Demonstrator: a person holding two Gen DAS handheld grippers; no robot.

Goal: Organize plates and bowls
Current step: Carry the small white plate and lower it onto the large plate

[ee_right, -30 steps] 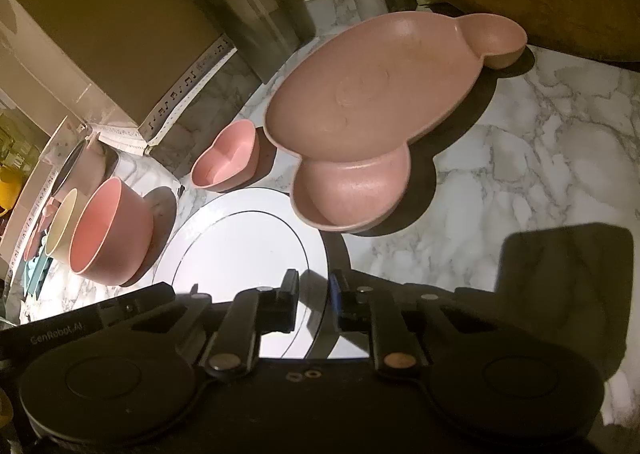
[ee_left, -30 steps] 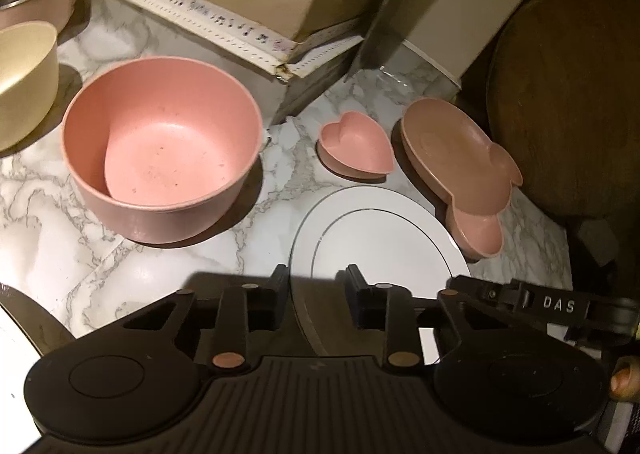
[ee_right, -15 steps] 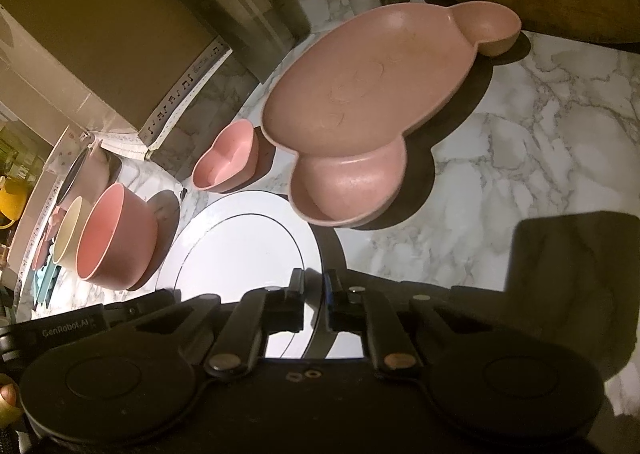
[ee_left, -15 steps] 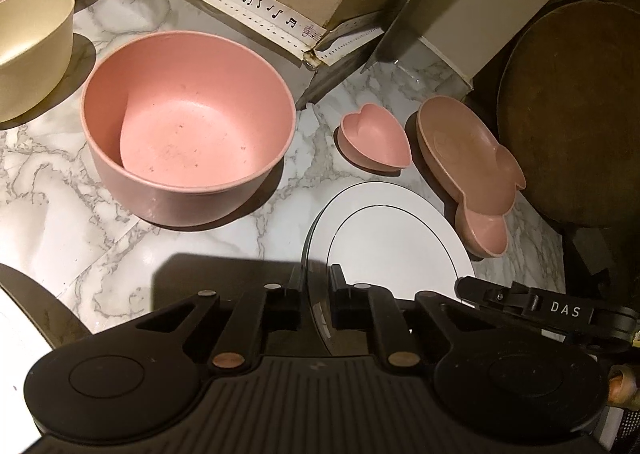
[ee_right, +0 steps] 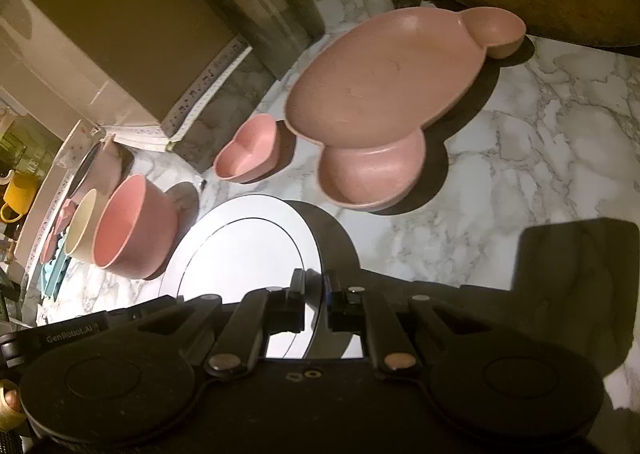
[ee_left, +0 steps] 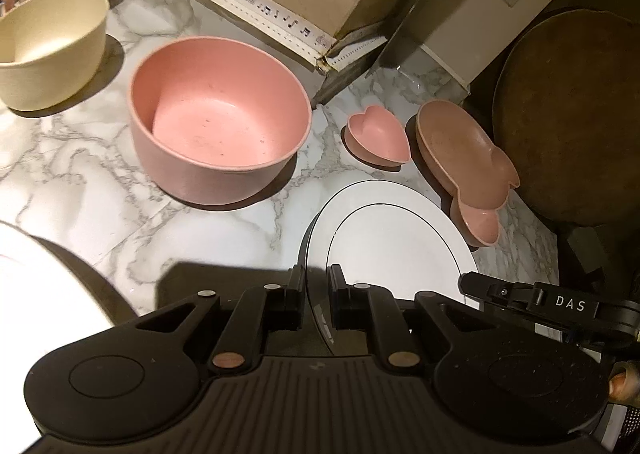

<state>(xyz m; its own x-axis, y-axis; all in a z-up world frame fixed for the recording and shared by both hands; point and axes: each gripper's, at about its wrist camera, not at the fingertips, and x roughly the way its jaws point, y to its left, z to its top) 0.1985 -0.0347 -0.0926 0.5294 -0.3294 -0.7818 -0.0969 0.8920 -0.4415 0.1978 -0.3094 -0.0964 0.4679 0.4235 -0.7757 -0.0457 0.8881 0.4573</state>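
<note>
Where both claws hide its near rim, white plate (ee_left: 394,238) seemingly clamped, left claw (ee_left: 316,296), right claw (ee_right: 314,300).

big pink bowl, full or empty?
Empty. The left wrist view looks straight into the big pink bowl, which stands upright on the marble counter: only its bare, slightly speckled bottom shows.

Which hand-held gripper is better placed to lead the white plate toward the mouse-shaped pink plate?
Right, probably. Both grip the white plate, but the right hand-held gripper holds the rim nearest the mouse-shaped pink plate; the left hand-held gripper clamps the far rim.
</note>
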